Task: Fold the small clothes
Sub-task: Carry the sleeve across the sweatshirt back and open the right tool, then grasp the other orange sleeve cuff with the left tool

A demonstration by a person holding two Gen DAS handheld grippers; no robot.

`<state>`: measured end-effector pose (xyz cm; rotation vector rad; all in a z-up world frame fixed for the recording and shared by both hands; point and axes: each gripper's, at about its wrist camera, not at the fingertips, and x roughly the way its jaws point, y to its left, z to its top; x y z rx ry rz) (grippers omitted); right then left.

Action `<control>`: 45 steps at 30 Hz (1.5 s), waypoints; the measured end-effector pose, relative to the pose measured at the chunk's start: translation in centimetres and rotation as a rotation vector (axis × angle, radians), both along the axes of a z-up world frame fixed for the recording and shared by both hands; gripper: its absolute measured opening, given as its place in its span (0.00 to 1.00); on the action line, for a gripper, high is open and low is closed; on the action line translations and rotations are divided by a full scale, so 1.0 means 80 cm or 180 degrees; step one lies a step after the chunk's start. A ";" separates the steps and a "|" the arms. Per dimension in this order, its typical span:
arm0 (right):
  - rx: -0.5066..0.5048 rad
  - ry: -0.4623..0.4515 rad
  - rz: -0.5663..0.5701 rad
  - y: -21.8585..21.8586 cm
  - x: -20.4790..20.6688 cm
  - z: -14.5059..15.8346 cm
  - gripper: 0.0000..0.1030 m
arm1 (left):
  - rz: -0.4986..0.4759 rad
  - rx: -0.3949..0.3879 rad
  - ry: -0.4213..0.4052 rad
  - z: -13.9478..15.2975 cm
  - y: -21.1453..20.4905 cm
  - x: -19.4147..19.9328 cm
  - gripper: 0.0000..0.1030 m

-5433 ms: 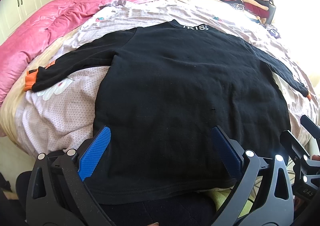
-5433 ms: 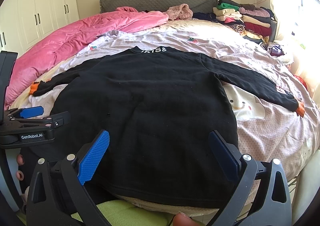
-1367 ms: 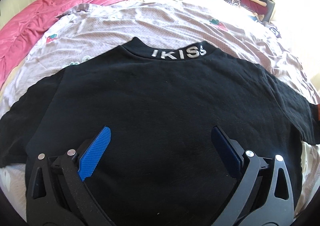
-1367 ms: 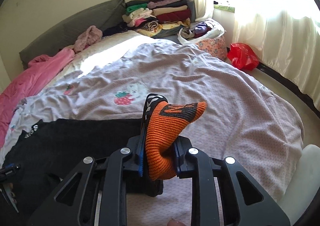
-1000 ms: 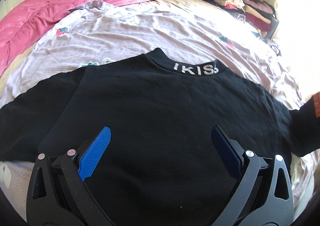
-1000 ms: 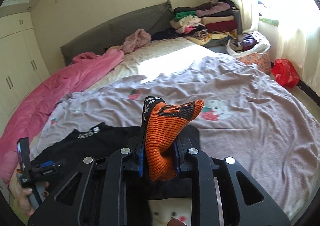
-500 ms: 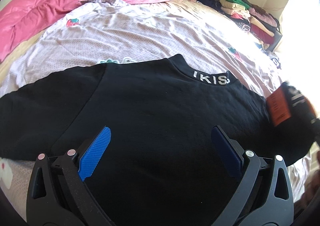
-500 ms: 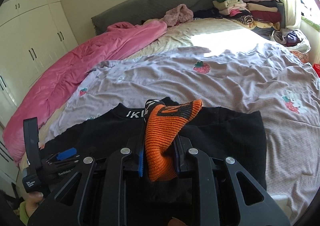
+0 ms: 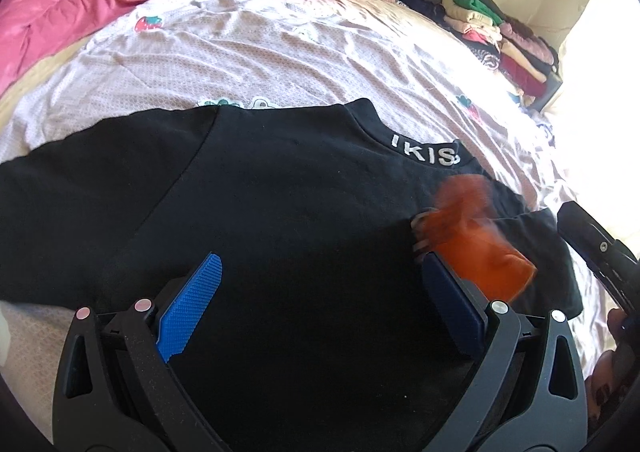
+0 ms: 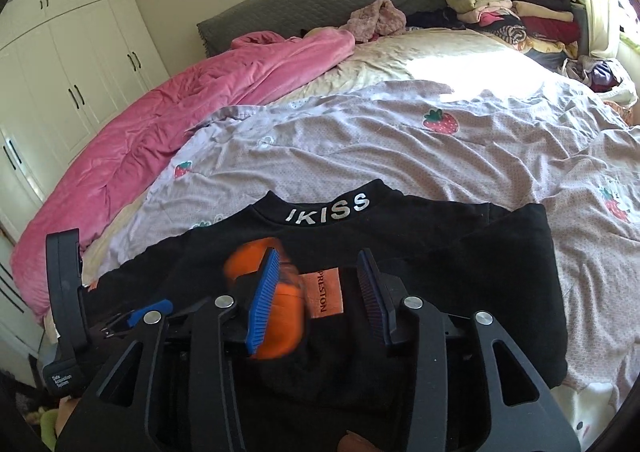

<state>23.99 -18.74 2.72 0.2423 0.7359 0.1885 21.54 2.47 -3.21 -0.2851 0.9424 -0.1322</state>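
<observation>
Releasing orange cuff (image 10: 280,316): right claw (image 10: 316,292) opening, cuff blurred beside its left pad, dropping onto black sweatshirt (image 10: 440,272) spread on bed (image 10: 400,139). Risk: cuff snags pad at 9 o'clock, sleeve fold drags askew. Left claw (image 9: 320,300) wide, empty, hovering over sweatshirt.

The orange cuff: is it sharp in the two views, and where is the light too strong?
Left wrist view: the orange cuff is smeared by motion blur, and sunlight washes out the right edge. Right wrist view: the cuff is also blurred beside the right gripper, whose jaws are opening; a bright sun patch lies on the bedsheet.
</observation>
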 end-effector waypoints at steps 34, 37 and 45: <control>-0.0133 0.0107 -0.0463 -0.086 -0.084 -0.023 0.49 | -0.0334 -0.0617 -0.0424 0.017 -0.016 -0.013 0.02; -0.0138 0.0118 -0.0457 -0.085 -0.084 -0.025 0.49 | -0.0311 -0.0481 -0.0583 0.038 -0.003 -0.018 0.02; -0.0165 0.0166 -0.0420 -0.078 -0.080 -0.031 0.49 | -0.0242 -0.0277 -0.0494 0.035 0.019 -0.011 0.02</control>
